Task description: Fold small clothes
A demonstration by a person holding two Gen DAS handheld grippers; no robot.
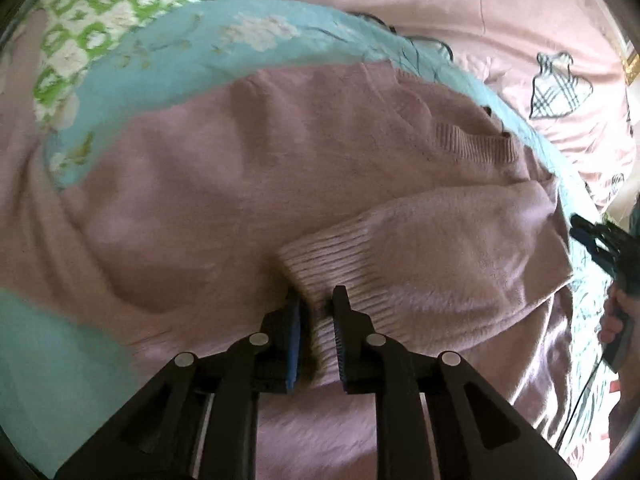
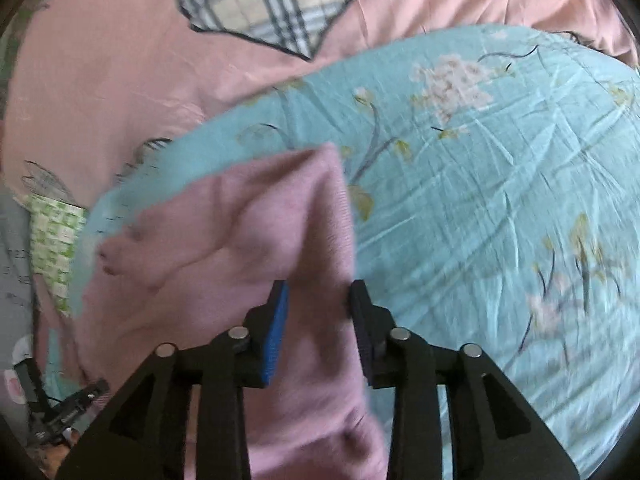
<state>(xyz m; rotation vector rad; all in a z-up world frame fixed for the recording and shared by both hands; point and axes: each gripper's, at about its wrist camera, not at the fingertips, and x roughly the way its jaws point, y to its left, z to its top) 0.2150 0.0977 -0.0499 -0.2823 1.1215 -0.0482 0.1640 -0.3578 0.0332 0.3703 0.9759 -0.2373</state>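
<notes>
Pink knit sweater (image 1: 248, 168) lies spread on the turquoise floral sheet (image 2: 500, 184) on the bed, its ribbed sleeve cuff (image 1: 340, 268) folded onto the body. Left tongs (image 1: 318, 300) stand slightly parted around that cuff; right tongs (image 2: 318, 292) straddle the sweater's edge, half open, gripping nothing. Advisably, clamp fully before lifting, then fold toward the far neckline (image 1: 476, 144).

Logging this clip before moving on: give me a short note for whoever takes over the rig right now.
Left claw: jaws slightly apart around the ribbed sleeve cuff; grip not clear.
Right claw: jaws apart, a fold of the pink sweater between them; grip not clear.
The sweater lies on the teal floral sheet.
Done: one sleeve lies across the body.
Left: finish the folds and flatten.
</notes>
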